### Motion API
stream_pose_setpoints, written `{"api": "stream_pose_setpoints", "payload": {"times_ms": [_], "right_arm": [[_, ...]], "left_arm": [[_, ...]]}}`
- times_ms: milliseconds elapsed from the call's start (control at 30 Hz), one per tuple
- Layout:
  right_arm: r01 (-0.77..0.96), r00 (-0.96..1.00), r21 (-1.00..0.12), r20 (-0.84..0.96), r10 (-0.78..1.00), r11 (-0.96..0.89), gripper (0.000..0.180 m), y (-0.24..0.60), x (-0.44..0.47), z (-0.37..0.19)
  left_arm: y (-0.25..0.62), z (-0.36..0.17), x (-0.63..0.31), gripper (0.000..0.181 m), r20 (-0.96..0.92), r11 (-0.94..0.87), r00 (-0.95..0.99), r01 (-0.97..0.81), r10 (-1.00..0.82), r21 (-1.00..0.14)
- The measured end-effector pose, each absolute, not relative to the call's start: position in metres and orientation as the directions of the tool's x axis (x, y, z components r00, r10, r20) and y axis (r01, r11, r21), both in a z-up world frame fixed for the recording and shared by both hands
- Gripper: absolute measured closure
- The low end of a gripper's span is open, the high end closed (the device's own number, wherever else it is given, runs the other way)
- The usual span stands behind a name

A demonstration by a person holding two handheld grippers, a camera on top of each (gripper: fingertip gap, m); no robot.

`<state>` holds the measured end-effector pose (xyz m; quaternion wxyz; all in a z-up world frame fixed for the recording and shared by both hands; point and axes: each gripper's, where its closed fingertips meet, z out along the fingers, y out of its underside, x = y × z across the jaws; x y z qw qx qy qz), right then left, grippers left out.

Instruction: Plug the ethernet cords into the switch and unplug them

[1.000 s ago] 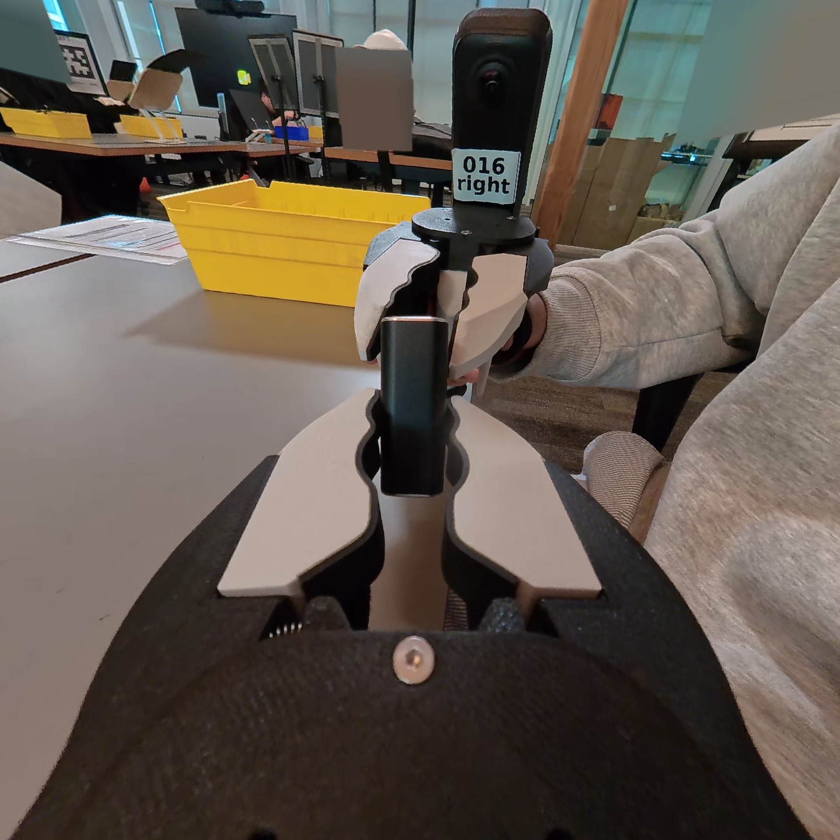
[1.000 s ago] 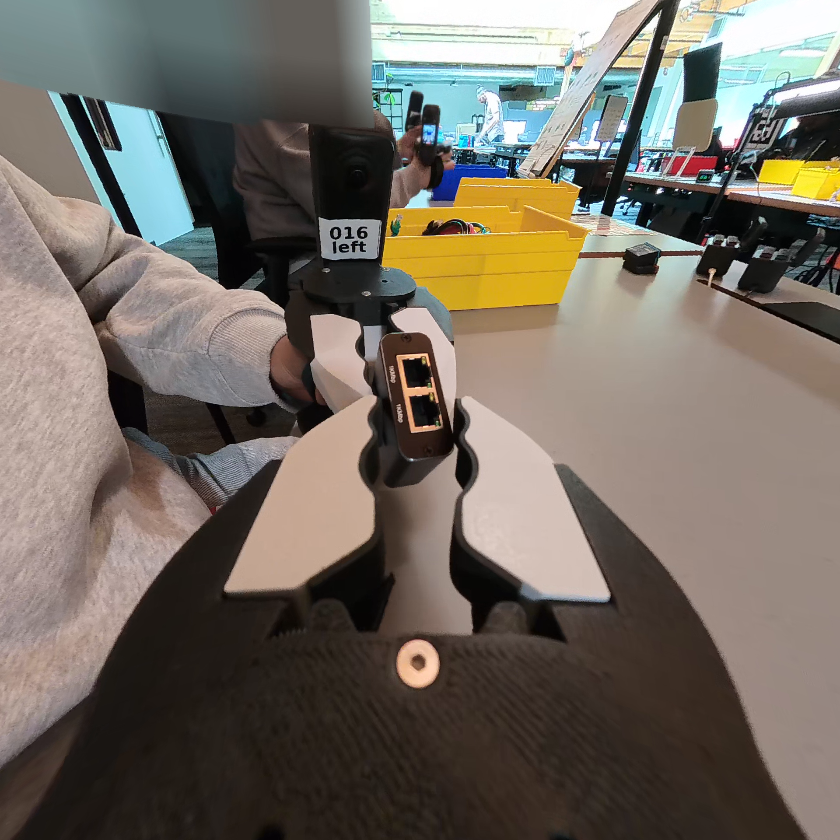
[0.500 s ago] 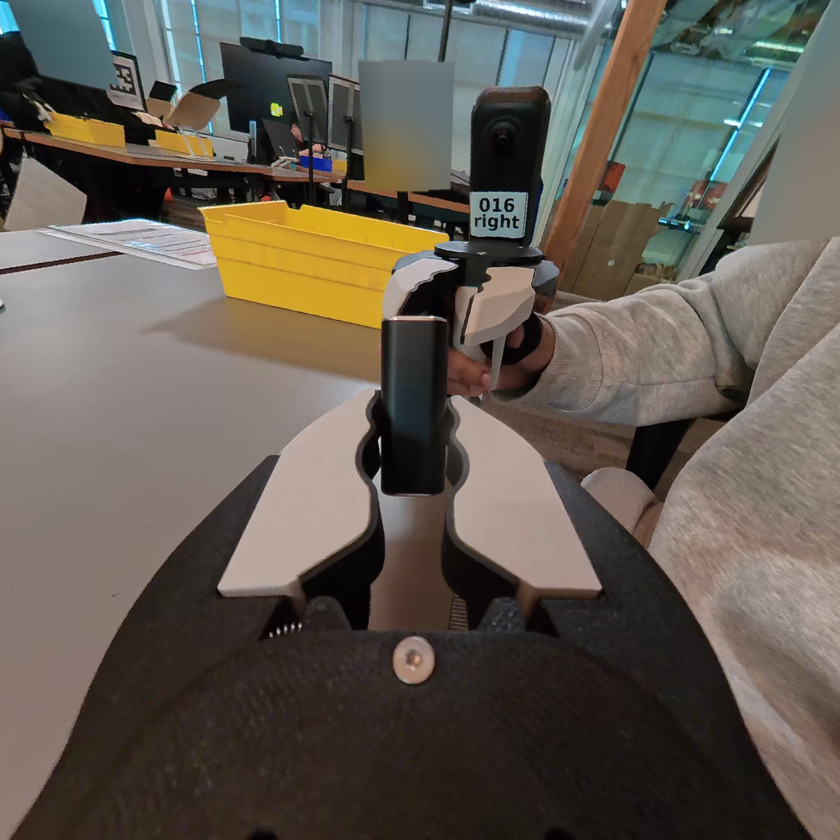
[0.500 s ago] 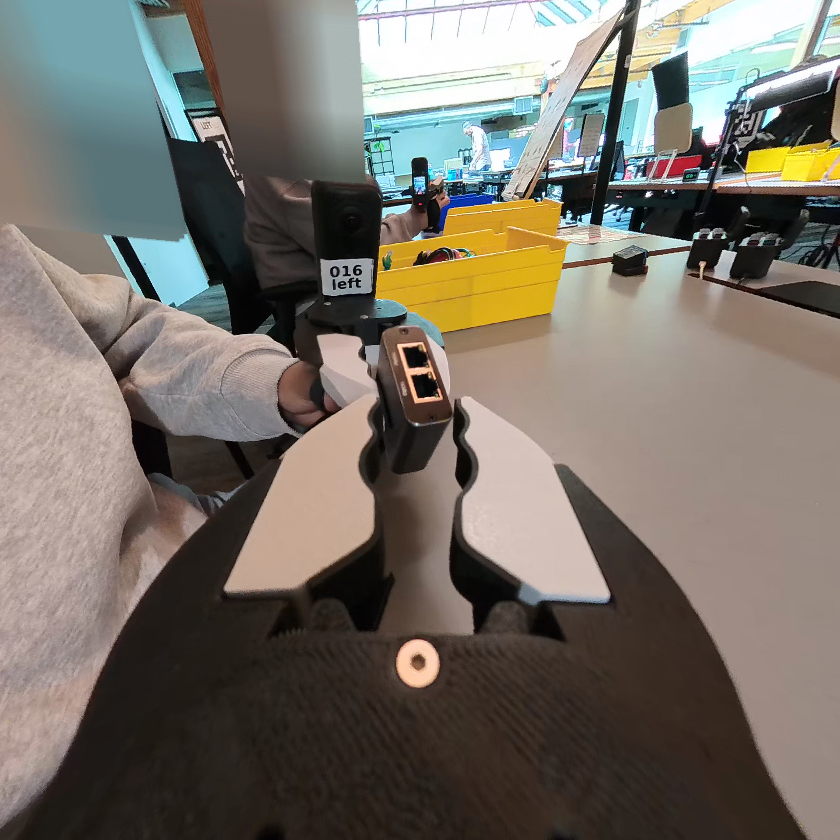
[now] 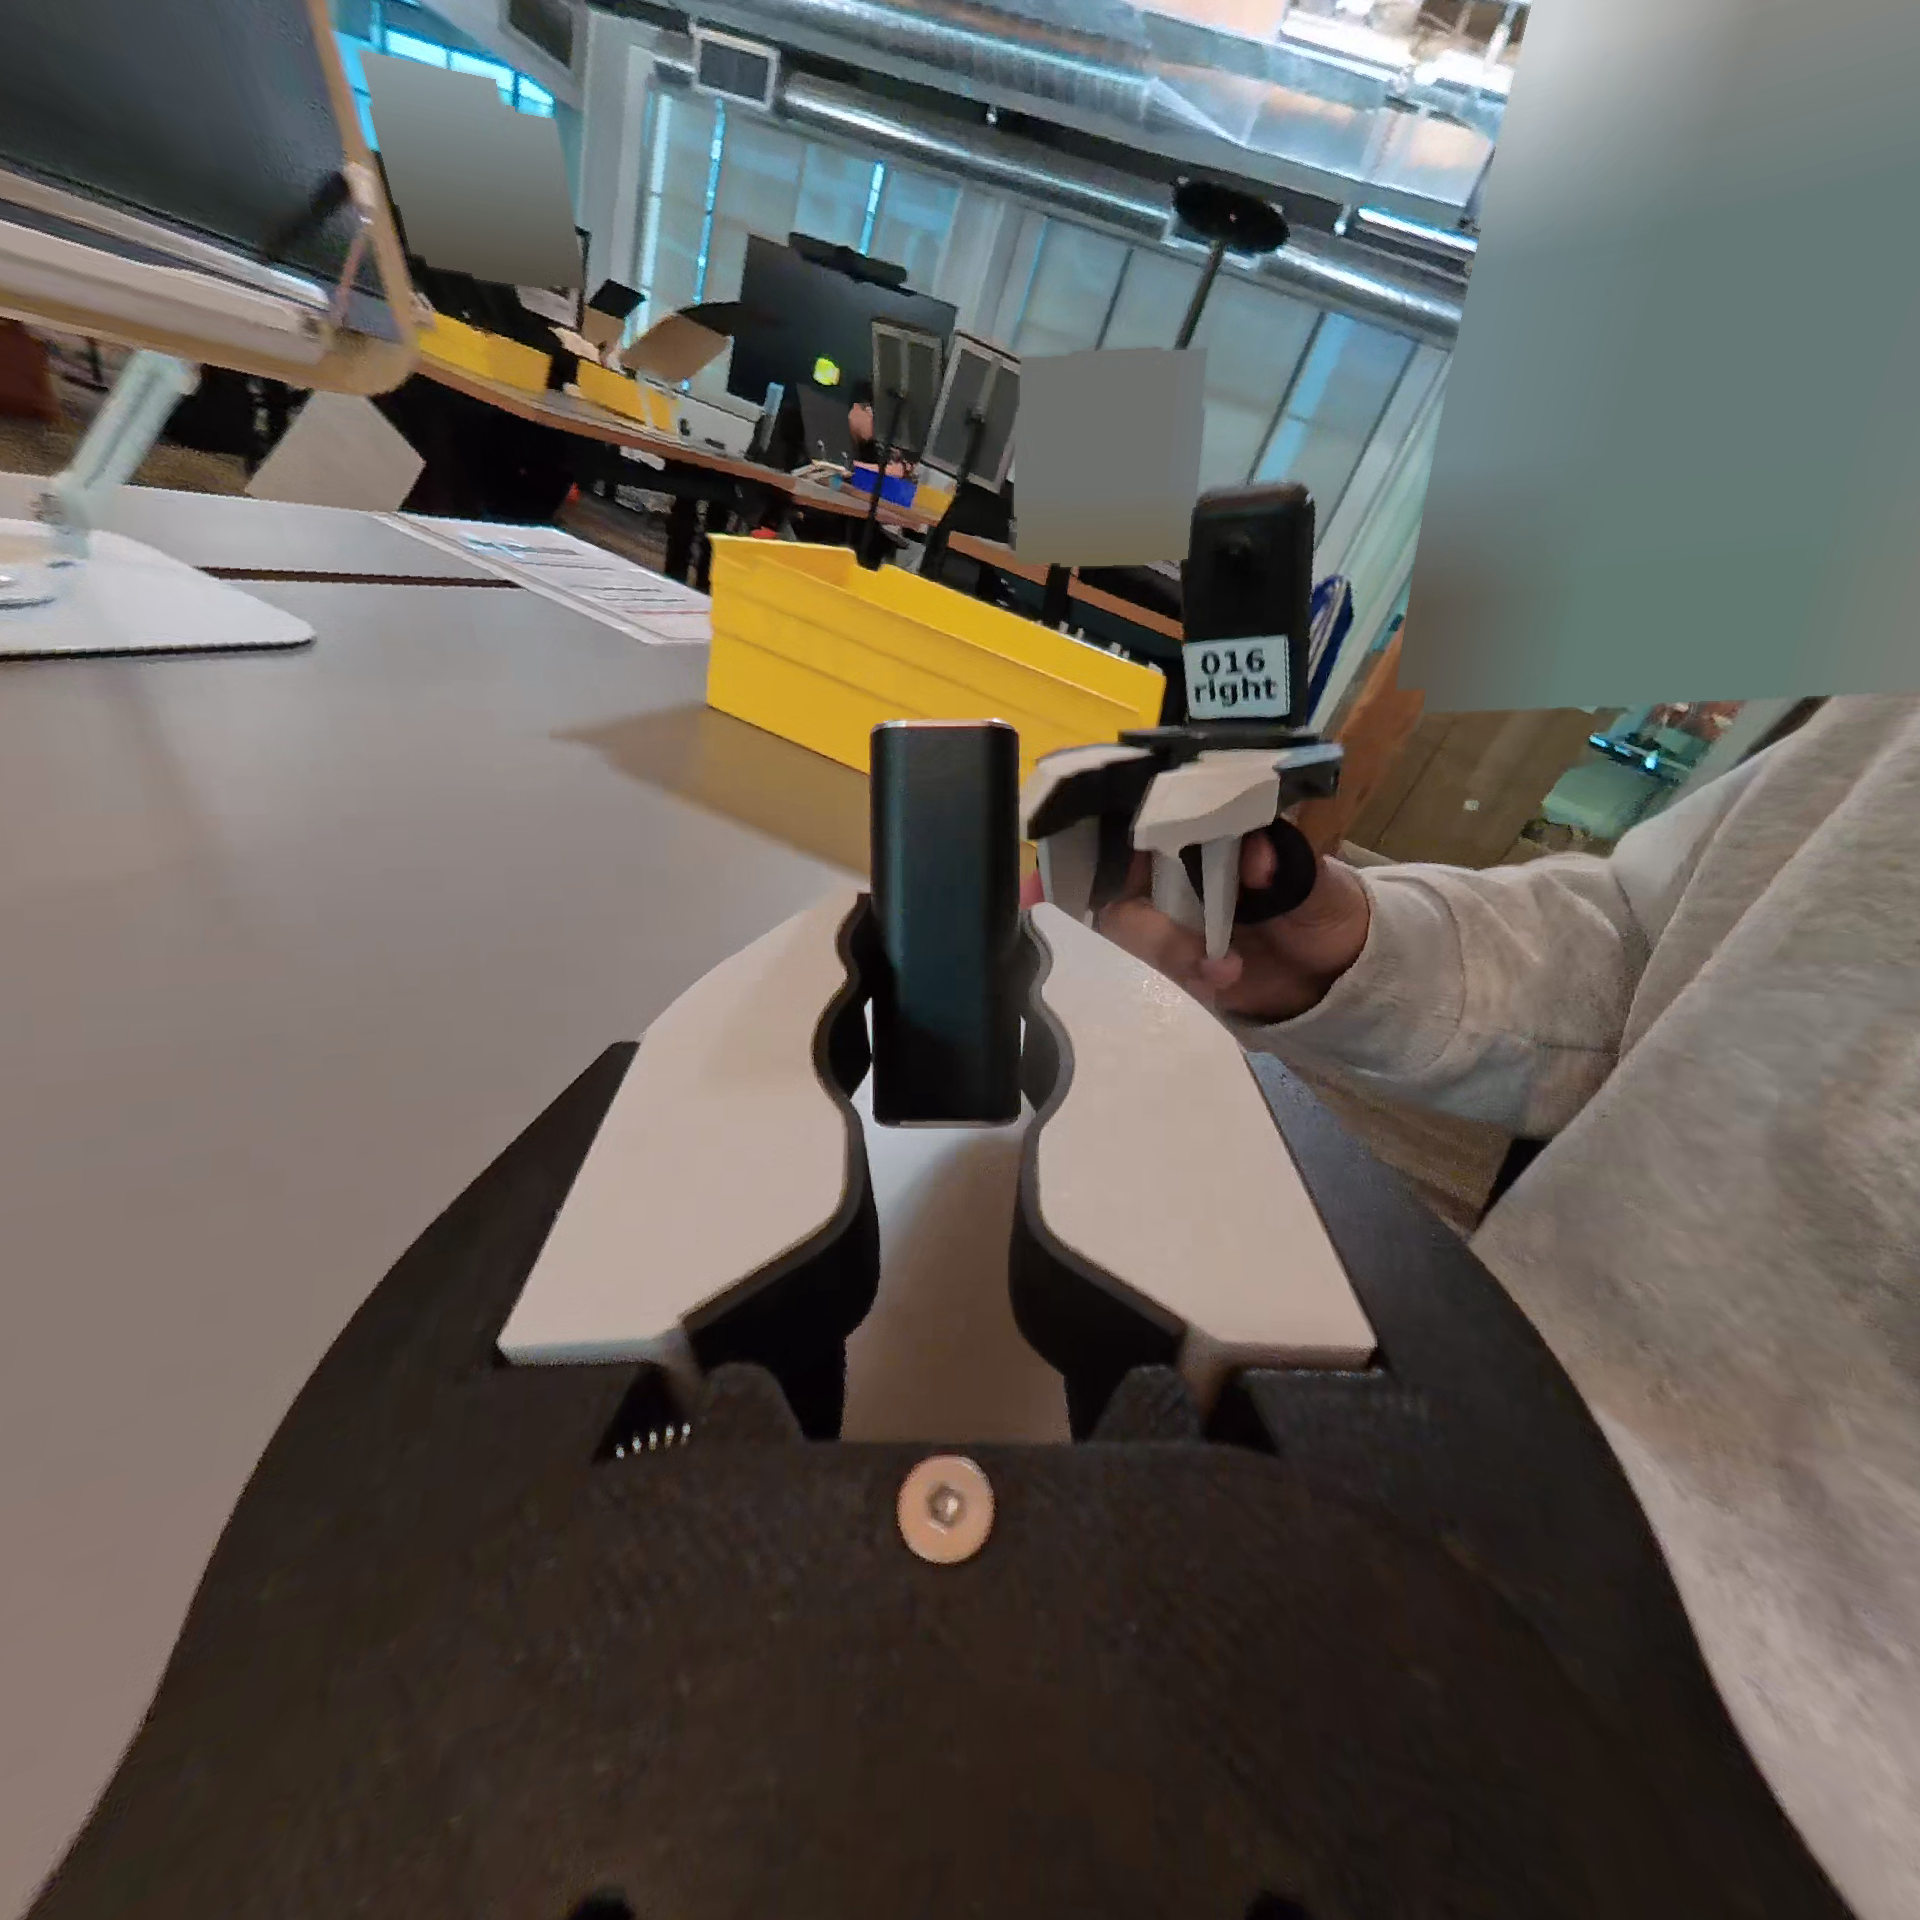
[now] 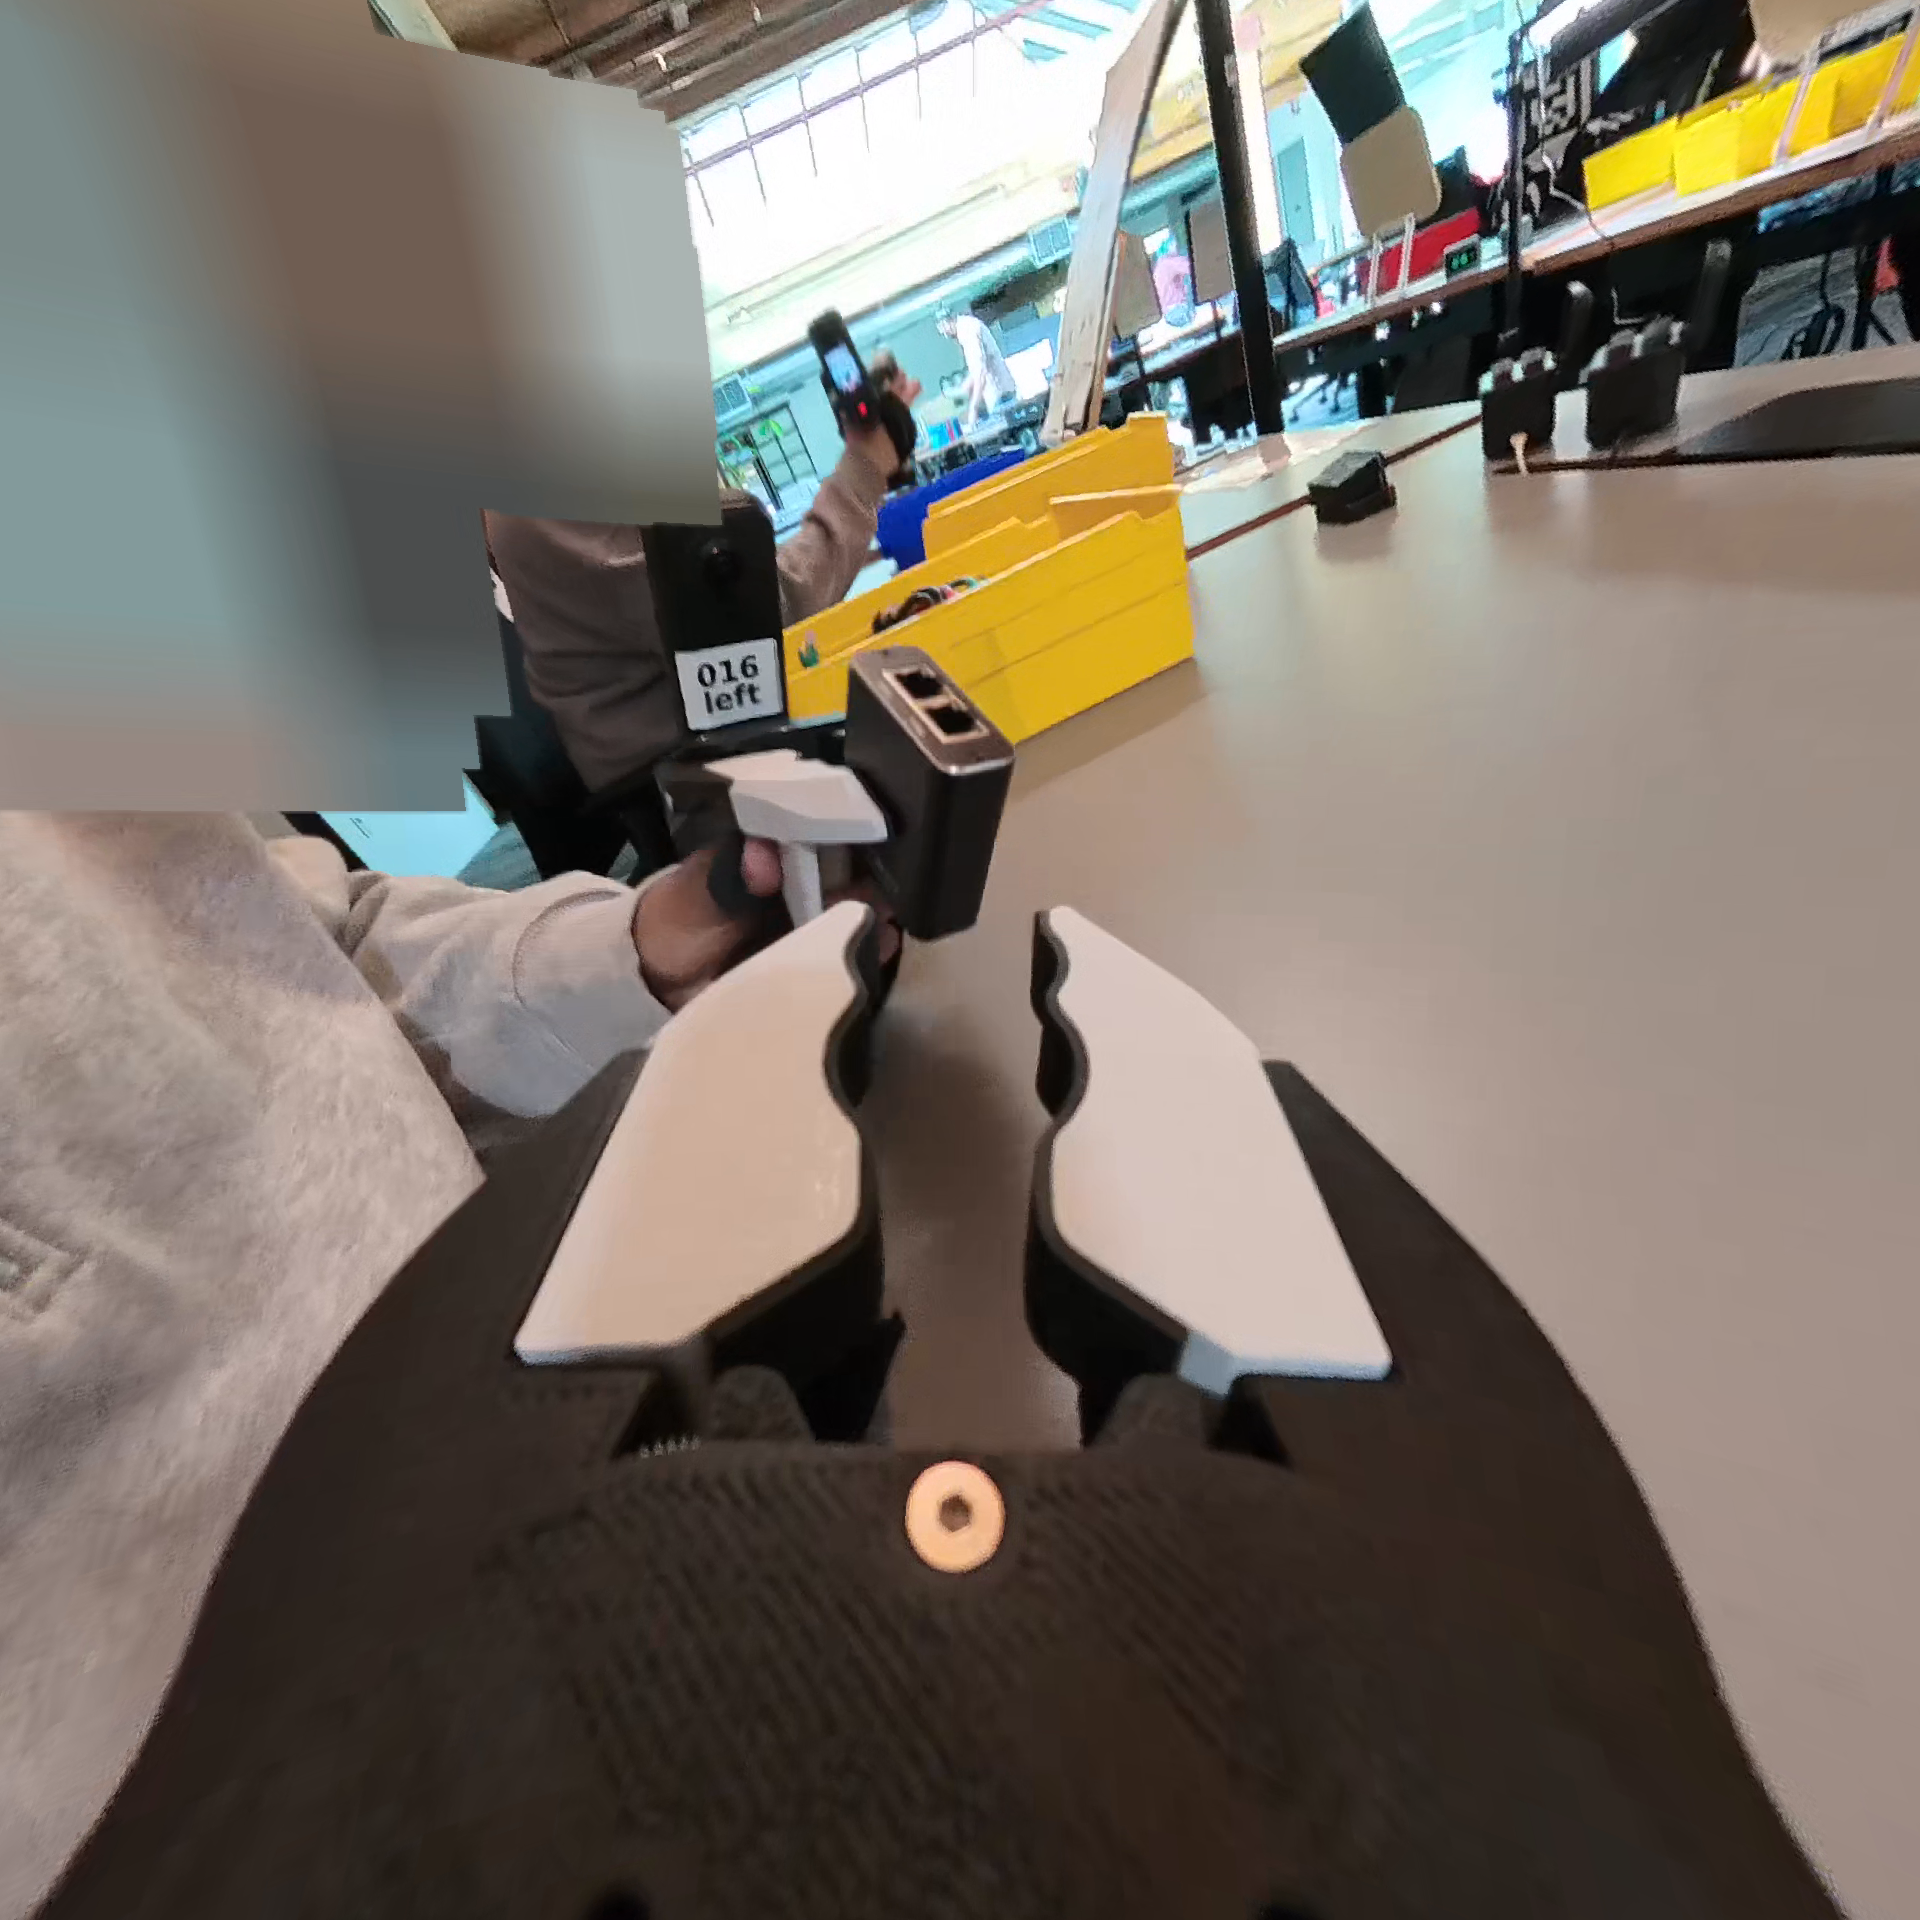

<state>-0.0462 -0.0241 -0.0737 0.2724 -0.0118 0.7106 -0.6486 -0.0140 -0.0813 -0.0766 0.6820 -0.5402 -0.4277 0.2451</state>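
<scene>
Above table (image 6: 1455, 831), right hand-held gripper (image 6: 951, 940) has released switch (image 6: 935, 790)

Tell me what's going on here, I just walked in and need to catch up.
A person holds a gripper in each hand over a grey table. The left gripper is shut on a small black switch, held upright. The right gripper is open and holds nothing. In the right wrist view the switch's two ports are empty, and no cord is held by either gripper. Yellow bins sit farther back.
</scene>
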Motion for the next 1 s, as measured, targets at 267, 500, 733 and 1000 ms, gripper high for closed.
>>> {"api": "stream_pose_setpoints", "payload": {"times_ms": [267,500,733,1000], "right_arm": [[0.267,-0.838,-0.936,-0.344,-0.424,0.231,0.164,-0.045,-0.068,-0.090],[0.370,-0.791,-0.897,-0.441,-0.424,0.244,0.161,-0.040,-0.083,-0.089],[0.268,-0.817,-0.932,-0.353,-0.455,0.242,0.159,-0.029,-0.058,-0.082],[0.037,-0.766,-0.978,-0.160,-0.623,0.204,0.158,-0.052,0.036,-0.066]], "left_arm": [[-0.127,-0.069,-0.051,0.156,0.358,0.356,0.473,0.097,0.805,-0.929],[-0.128,-0.074,-0.049,0.156,0.394,0.392,0.451,0.103,0.801,-0.914],[-0.123,-0.077,-0.043,0.156,0.386,0.382,0.458,0.107,0.801,-0.918],[-0.165,-0.072,-0.042,0.156,0.479,0.509,0.387,0.030,0.787,-0.860]]}}
